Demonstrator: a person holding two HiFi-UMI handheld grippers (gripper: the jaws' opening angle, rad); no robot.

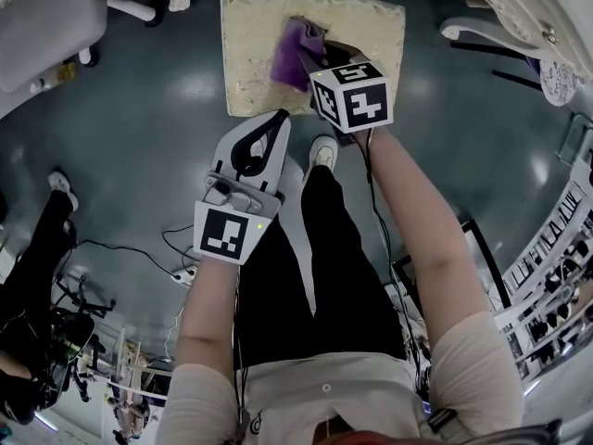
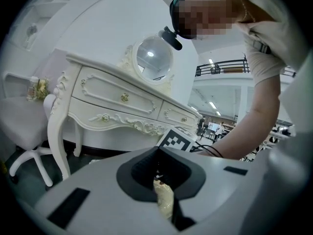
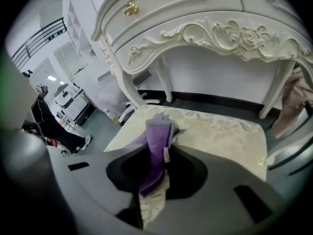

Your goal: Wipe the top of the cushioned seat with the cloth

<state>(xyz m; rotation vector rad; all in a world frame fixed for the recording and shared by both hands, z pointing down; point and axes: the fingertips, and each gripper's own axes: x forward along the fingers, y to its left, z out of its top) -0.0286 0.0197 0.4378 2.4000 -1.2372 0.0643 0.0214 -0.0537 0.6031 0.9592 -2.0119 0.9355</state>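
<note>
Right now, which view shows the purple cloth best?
Right gripper view: the purple cloth is centred and pinched by the right gripper, over the cushioned seat. Head view shows it partly hidden by that gripper's marker cube. Left gripper view doesn't show it.

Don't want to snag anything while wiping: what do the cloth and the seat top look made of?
The cloth: purple, matte, nubbly pile, likely terry or microfibre. The seat top: cream woven upholstery, raised floral pattern, faint sheen, possibly brocade.
</note>
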